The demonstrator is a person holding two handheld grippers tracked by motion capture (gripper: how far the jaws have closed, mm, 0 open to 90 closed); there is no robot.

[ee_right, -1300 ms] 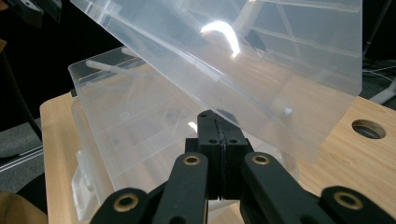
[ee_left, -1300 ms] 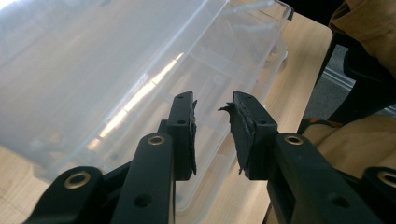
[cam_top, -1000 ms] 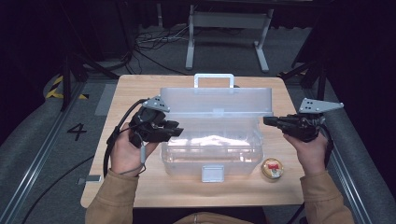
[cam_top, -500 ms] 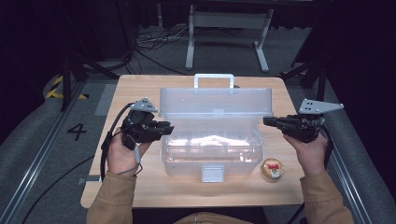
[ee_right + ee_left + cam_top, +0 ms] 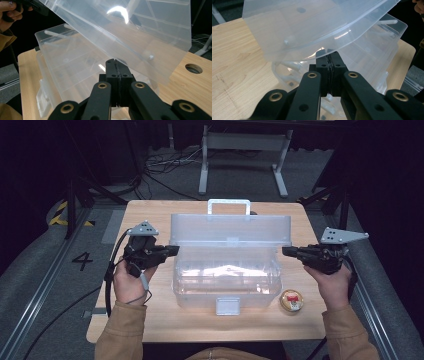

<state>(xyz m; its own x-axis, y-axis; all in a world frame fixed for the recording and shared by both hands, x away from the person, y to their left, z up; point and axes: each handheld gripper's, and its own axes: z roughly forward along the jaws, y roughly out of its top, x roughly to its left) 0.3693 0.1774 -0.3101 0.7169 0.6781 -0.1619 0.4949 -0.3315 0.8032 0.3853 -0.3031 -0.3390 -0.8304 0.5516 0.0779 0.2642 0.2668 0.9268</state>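
Observation:
A clear plastic toolbox point(image 5: 225, 280) stands in the middle of the wooden table point(image 5: 150, 215) with its lid point(image 5: 230, 227) raised toward the far side. My left gripper point(image 5: 176, 250) sits at the box's left end, pointing at it. Its jaws have just been closing and now meet with nothing between them point(image 5: 329, 55), right under the lid's edge point(image 5: 312, 50). My right gripper point(image 5: 285, 251) is held at the box's right end, pointing inward, shut and empty point(image 5: 114, 62). The lid point(image 5: 140, 30) slants above its tips.
A small round tin point(image 5: 291, 300) with a red label lies on the table by the box's front right corner. The box's white latch point(image 5: 228, 306) faces me and its handle point(image 5: 228, 205) is at the back. A round hole point(image 5: 192, 68) is cut in the tabletop.
My left gripper has drawn back to the left, from over the box's left end to just outside it, and its jaws have closed. The right gripper has stayed put.

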